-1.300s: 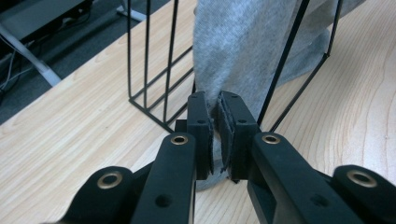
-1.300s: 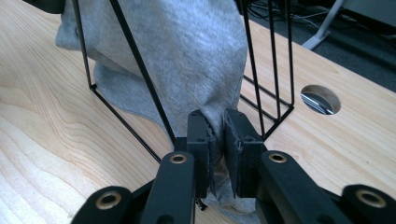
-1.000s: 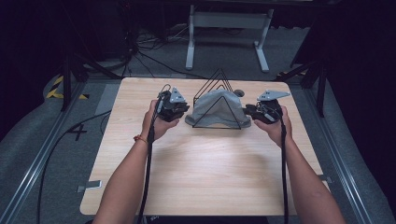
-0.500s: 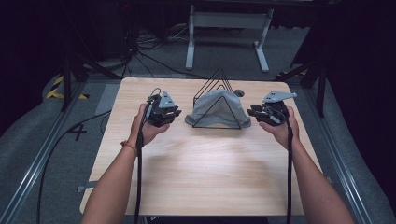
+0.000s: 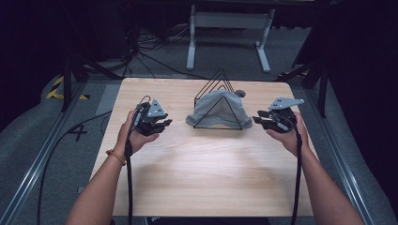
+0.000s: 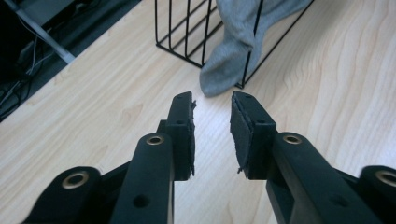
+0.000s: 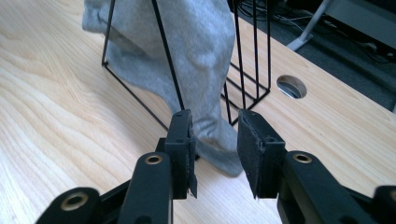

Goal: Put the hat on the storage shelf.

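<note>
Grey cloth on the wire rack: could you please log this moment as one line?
grey cloth: draped over wire rack | left tool: open, empty | right tool: open, empty | both apart from cloth

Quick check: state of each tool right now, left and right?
Left tool: open, holding nothing, short of the grey cloth.
Right tool: open, holding nothing, pointed at the cloth's hanging end.

Setting: we read this as a lab or recording studio | bare wooden tabletop [image 5: 197, 173] on grey carpet [image 5: 28, 140] | black-draped surroundings | loose cables [image 5: 155, 58] on floor | metal floor rails [image 5: 35, 173] | white stand [image 5: 230, 21] behind | hazard tape [image 5: 56, 89]
</note>
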Tool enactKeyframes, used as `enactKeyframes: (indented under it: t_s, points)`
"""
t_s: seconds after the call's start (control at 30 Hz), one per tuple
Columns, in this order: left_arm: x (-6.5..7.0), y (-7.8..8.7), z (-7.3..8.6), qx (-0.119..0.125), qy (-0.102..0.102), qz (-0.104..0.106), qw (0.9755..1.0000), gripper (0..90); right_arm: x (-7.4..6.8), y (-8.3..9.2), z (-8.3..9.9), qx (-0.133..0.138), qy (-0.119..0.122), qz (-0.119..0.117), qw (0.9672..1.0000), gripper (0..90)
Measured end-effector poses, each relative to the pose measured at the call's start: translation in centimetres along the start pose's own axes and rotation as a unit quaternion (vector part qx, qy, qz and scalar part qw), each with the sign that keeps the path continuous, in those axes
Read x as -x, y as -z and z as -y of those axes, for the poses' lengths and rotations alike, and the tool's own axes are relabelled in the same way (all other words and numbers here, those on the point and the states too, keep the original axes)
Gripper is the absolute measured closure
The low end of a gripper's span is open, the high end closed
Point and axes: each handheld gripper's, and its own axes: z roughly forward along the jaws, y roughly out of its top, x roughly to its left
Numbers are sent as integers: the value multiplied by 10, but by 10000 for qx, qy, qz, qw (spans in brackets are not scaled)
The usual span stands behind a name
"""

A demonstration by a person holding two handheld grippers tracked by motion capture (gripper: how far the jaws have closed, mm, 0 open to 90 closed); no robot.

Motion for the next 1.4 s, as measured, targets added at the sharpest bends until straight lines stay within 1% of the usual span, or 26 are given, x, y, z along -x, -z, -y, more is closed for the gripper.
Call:
enactKeyframes:
  t_s: [0.03, 0.2, 0.23, 0.3, 0.37, 0.43, 0.5, 0.57, 0.63, 0.67, 0.7, 0.73, 0.8, 0.83, 0.9, 0.93, 0.97, 1.03, 1.1, 1.13, 1.2, 1.27, 1.3, 1.33, 1.37, 1.4]
  points:
    - [1, 2, 3, 13, 39, 16, 10000, 690, 0, 1, 1, -1, -1, -5, 10000, 654]
    - [6, 6, 12, -59, -27, 51, 10000, 667, -2, 6, 7, -90, 76, -20, 9999, 600]
    - [7, 7, 15, -121, -111, 39, 9999, 662, -2, 7, 8, -115, 44, -36, 9999, 587]
    - [7, 7, 17, -126, -108, 40, 9999, 650, -3, 8, 10, -161, 59, -31, 9998, 569]
    - [9, 9, 21, -199, -141, 58, 9997, 639, -5, 9, 13, -210, 98, -32, 9997, 549]
    - [10, 10, 26, -242, -90, 89, 9996, 610, -6, 10, 17, -260, 120, -34, 9996, 520]
    - [12, 12, 31, -298, -135, 131, 9994, 586, -8, 12, 21, -304, 115, -8, 9995, 498]
    - [15, 14, 36, -423, -181, 143, 9988, 546, -9, 14, 26, -340, 78, -26, 9994, 464]
    - [18, 16, 41, -512, -172, 166, 9984, 495, -11, 16, 35, -328, 119, 33, 9994, 439]
    - [22, 18, 46, -555, -215, 194, 9980, 469, -13, 16, 39, -380, 111, 58, 9992, 424]
    - [22, 18, 46, -555, -215, 194, 9980, 450, -14, 17, 43, -403, 136, 98, 9990, 414]
    - [26, 19, 51, -622, -283, 160, 9975, 421, -15, 17, 47, -433, 155, 122, 9989, 409]
    - [30, 21, 58, -689, -261, 169, 9971, 374, -18, 18, 54, -512, 147, 117, 9985, 391]
    - [31, 22, 62, -681, -243, 171, 9972, 363, -19, 18, 58, -533, 164, 121, 9984, 386]
    - [34, 23, 71, -690, -134, 208, 9973, 337, -22, 19, 66, -581, 173, 118, 9981, 380]
    - [36, 23, 77, -717, -120, 204, 9971, 321, -23, 20, 70, -601, 161, 122, 9980, 373]
    - [36, 23, 77, -717, -120, 204, 9971, 311, -23, 20, 70, -601, 161, 122, 9980, 373]
    - [38, 24, 85, -745, -55, 194, 9970, 294, -25, 22, 79, -574, 126, 86, 9982, 367]
    - [40, 26, 93, -763, 21, 237, 9968, 279, -27, 24, 87, -611, 103, 82, 9980, 358]
    - [43, 28, 99, -727, 30, 240, 9971, 273, -28, 25, 94, -639, 109, 73, 9979, 354]
    - [44, 30, 105, -727, 52, 293, 9969, 269, -29, 27, 101, -677, 115, 106, 9976, 350]
    - [46, 31, 113, -712, 113, 290, 9970, 264, -30, 29, 107, -665, 86, 83, 9977, 344]
    - [46, 31, 113, -712, 113, 290, 9970, 263, -30, 31, 111, -672, 100, 80, 9977, 343]
    - [48, 32, 119, -728, 163, 309, 9967, 259, -31, 33, 115, -639, 108, 72, 9979, 342]
    - [49, 32, 123, -735, 151, 347, 9966, 258, -31, 34, 118, -659, 110, 57, 9977, 342]
    - [49, 32, 125, -708, 133, 351, 9968, 257, -31, 35, 122, -648, 55, 49, 9979, 341]
